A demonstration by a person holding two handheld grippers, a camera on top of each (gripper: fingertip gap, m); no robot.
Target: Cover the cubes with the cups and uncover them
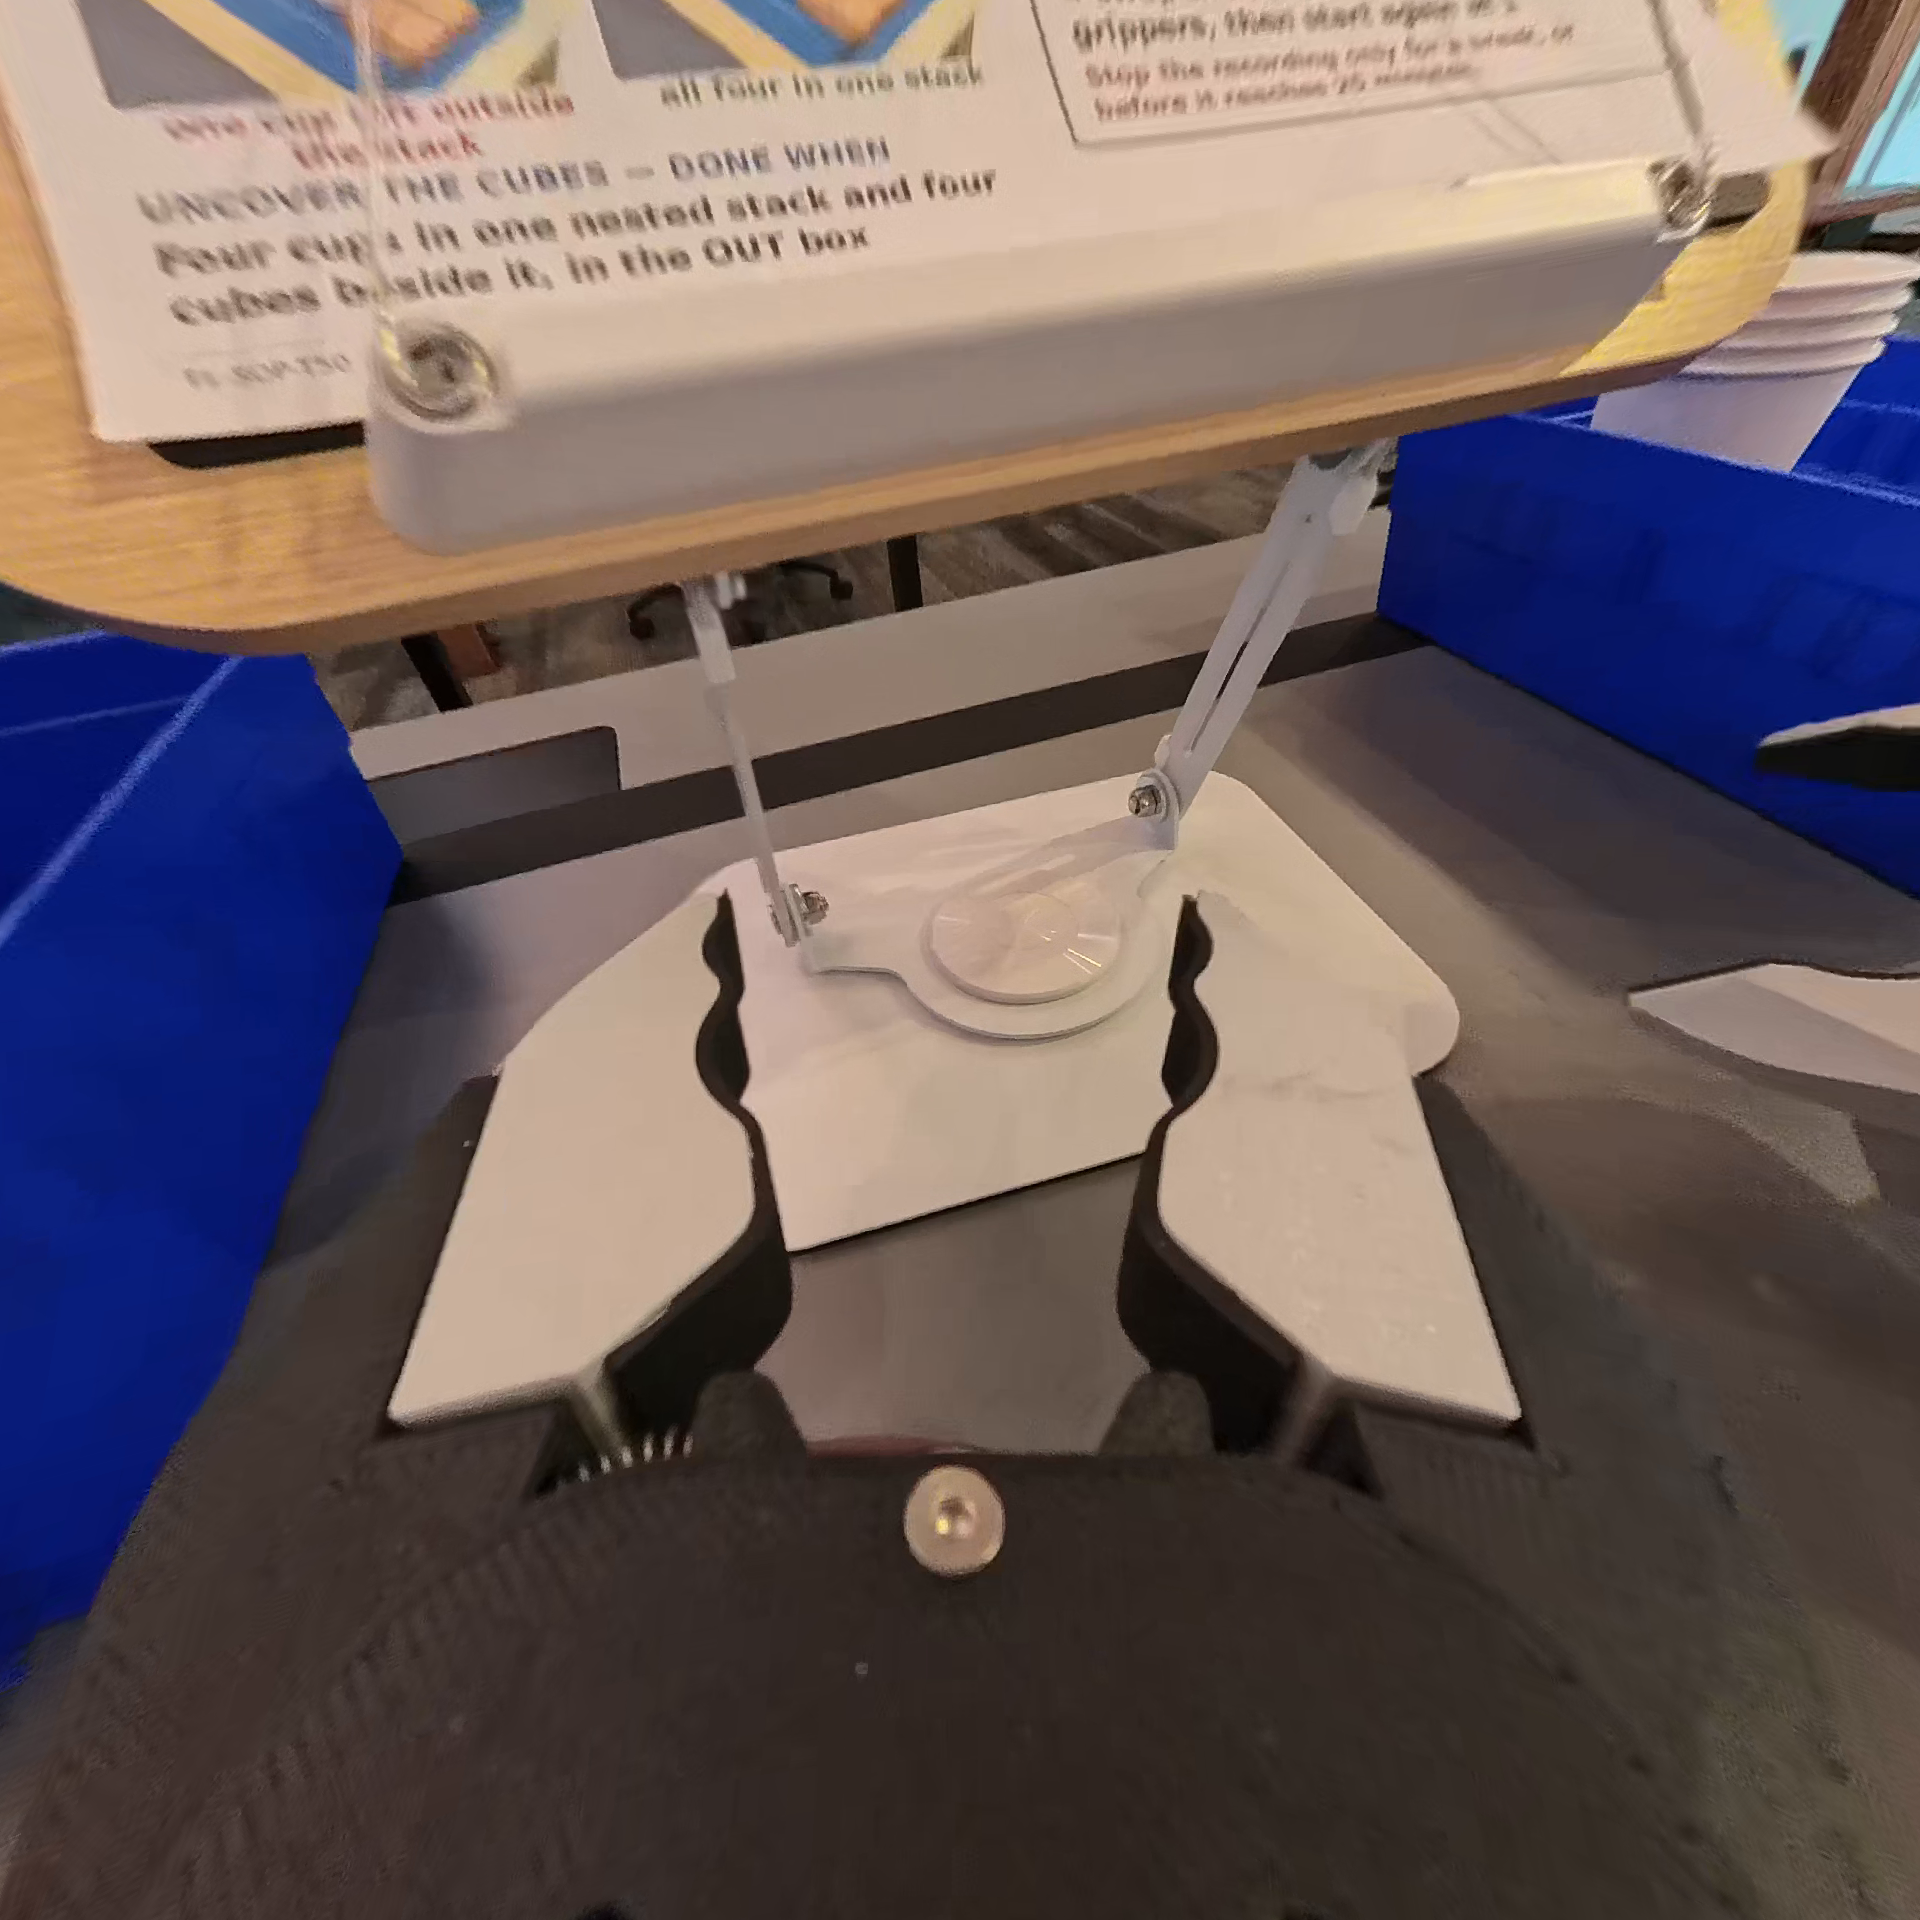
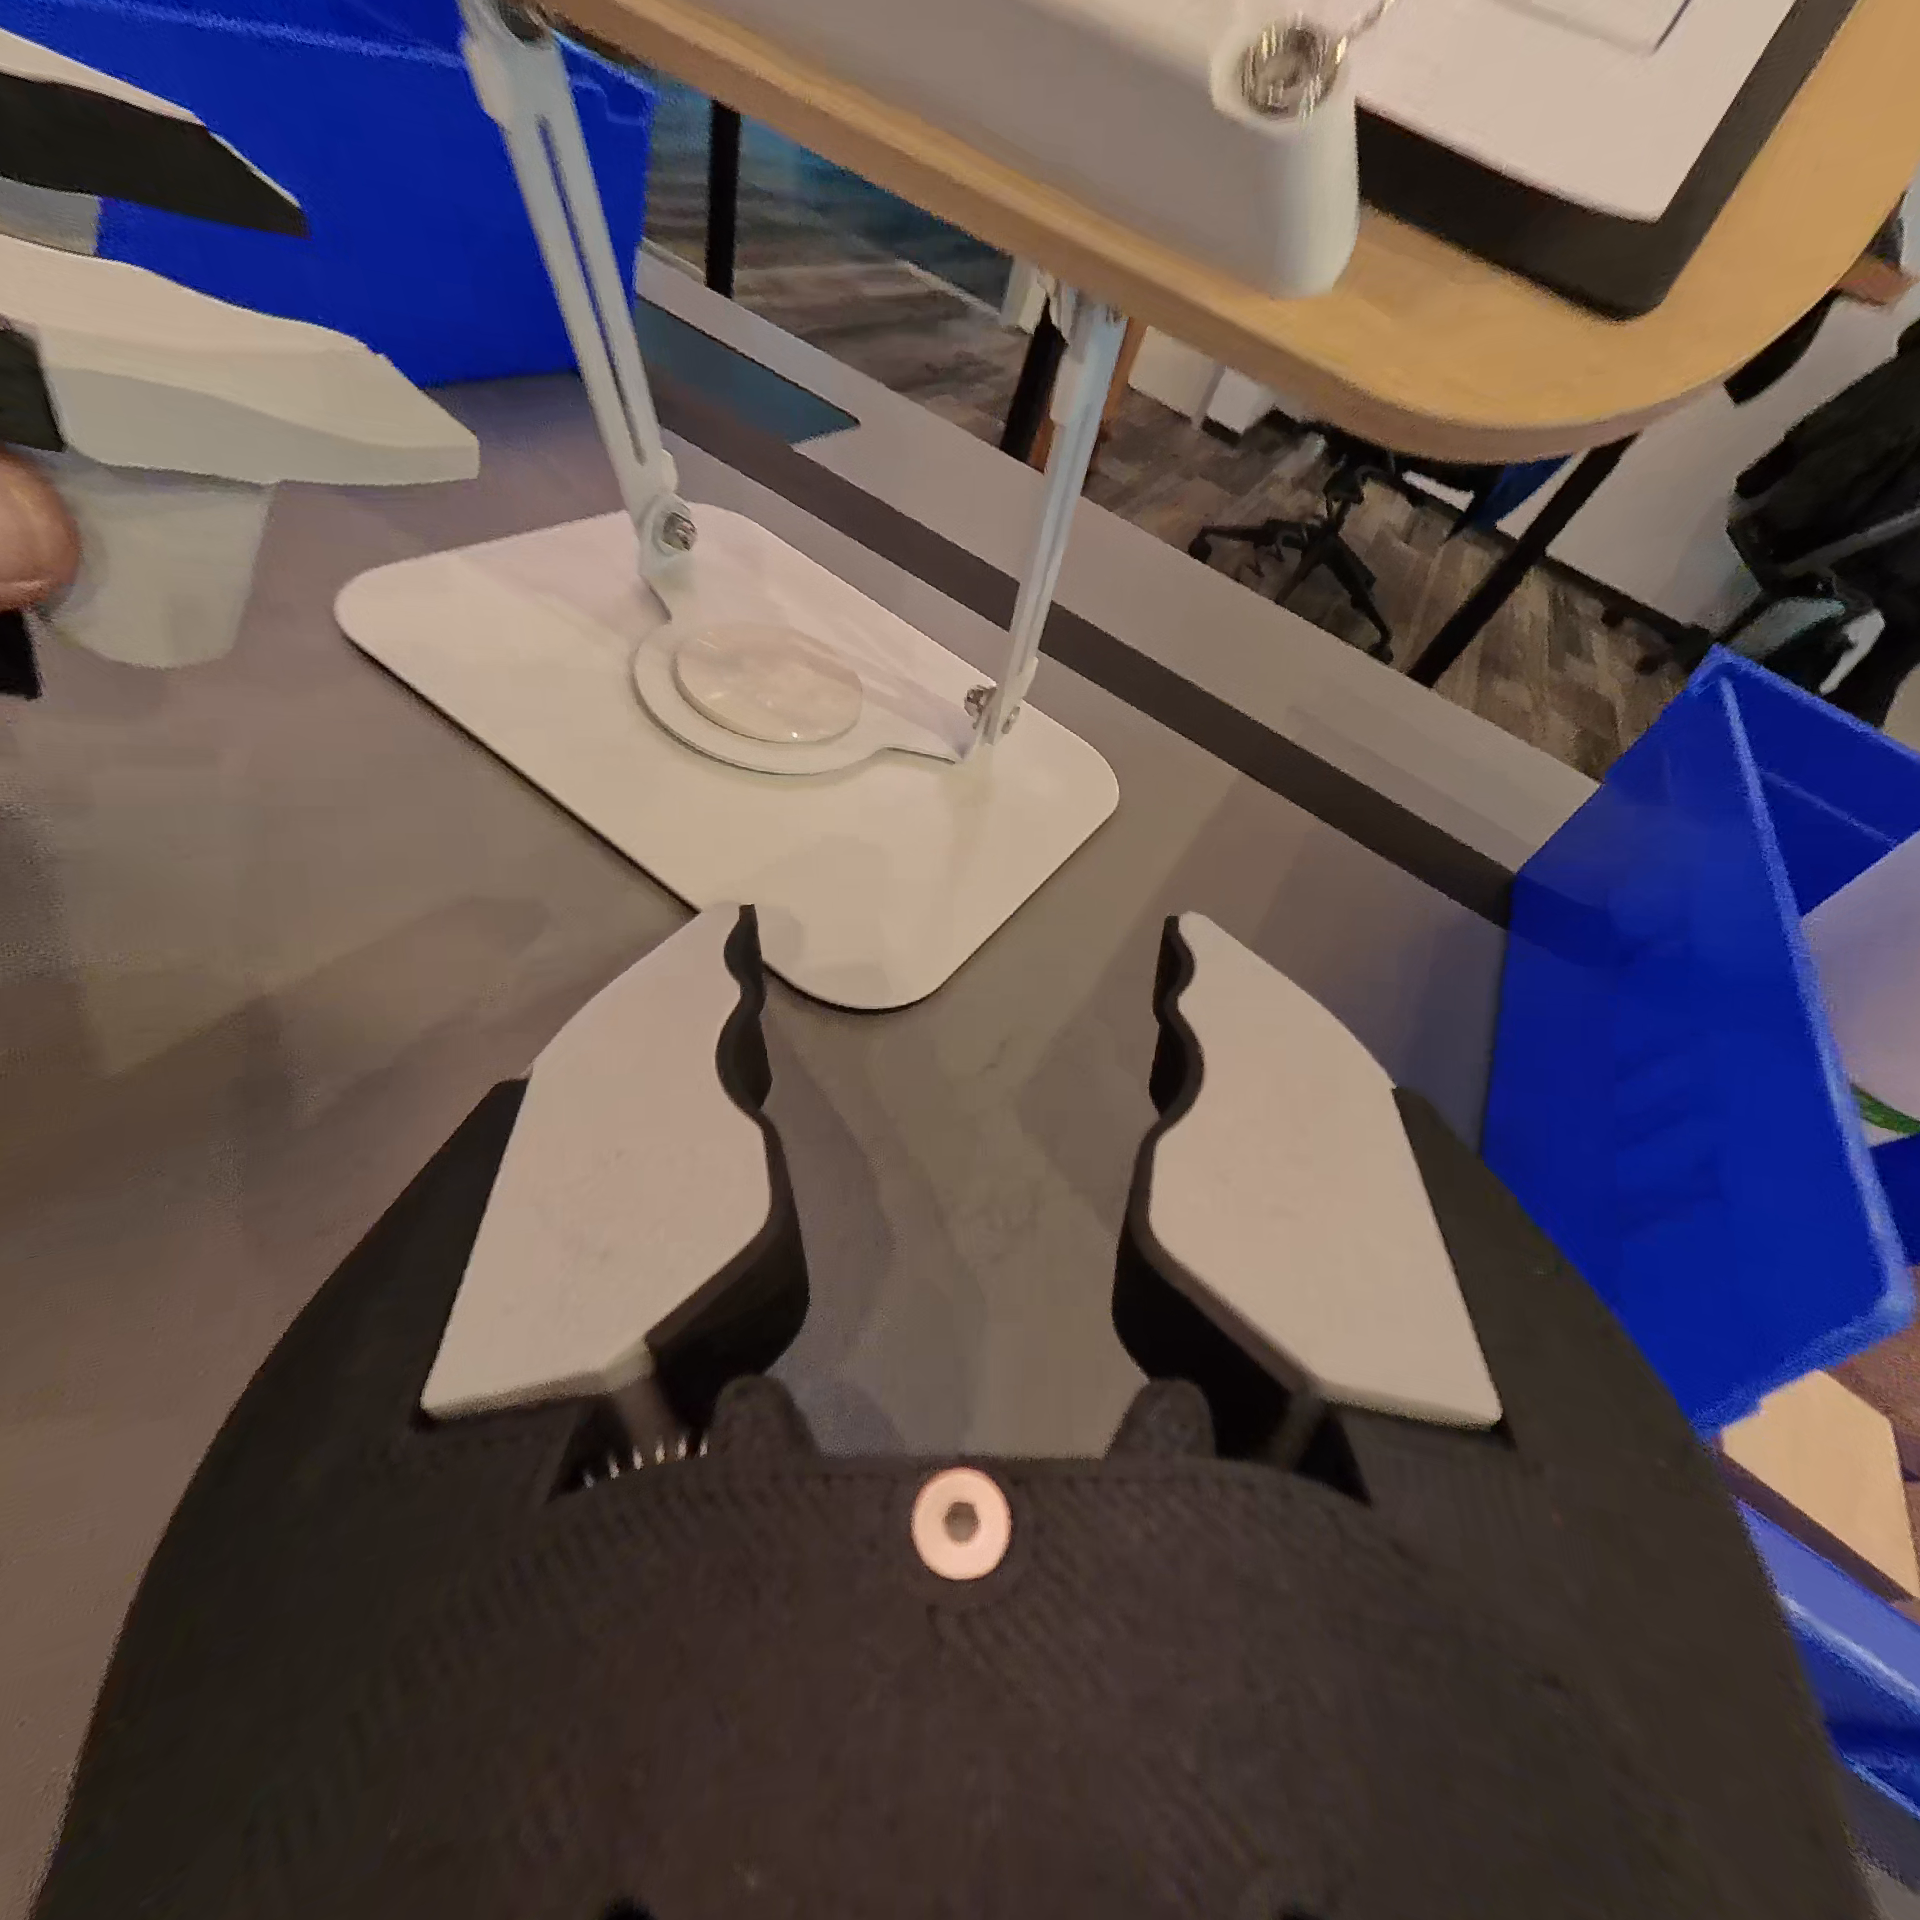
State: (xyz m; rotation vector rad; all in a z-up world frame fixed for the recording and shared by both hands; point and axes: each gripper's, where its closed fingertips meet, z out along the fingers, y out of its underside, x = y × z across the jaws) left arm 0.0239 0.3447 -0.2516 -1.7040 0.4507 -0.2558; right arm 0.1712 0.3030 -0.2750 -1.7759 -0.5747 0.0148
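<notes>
Left wrist view: left tool point(image 1: 961, 914) hangs low over the grey tabletop point(image 1: 1558, 1039), jaws spread, nothing between them. It points at the white stand base point(image 1: 1039, 1101), whose arms prop a wooden board point(image 1: 312, 540) carrying an instruction sheet point(image 1: 623, 208), tilted so the person can read it. Blue bins point(image 1: 156, 935) flank both sides, likely to sort items in and out. A stack of white cups point(image 1: 1787, 343) sits far right behind a bin wall; no cubes visible. Right edge: tips of the other tool point(image 1: 1839, 753).

Right wrist view: right tool point(image 2: 961, 920) also gaping and empty, just short of the base corner point(image 2: 883, 883). Right blue bin point(image 2: 1662, 1039) close by. At left, the left tool point(image 2: 208, 395) holds over one white cup point(image 2: 166, 571), seemingly upside down on the tabletop, blurred; whether a cube is under it I cannot tell. Probably between cover steps.
</notes>
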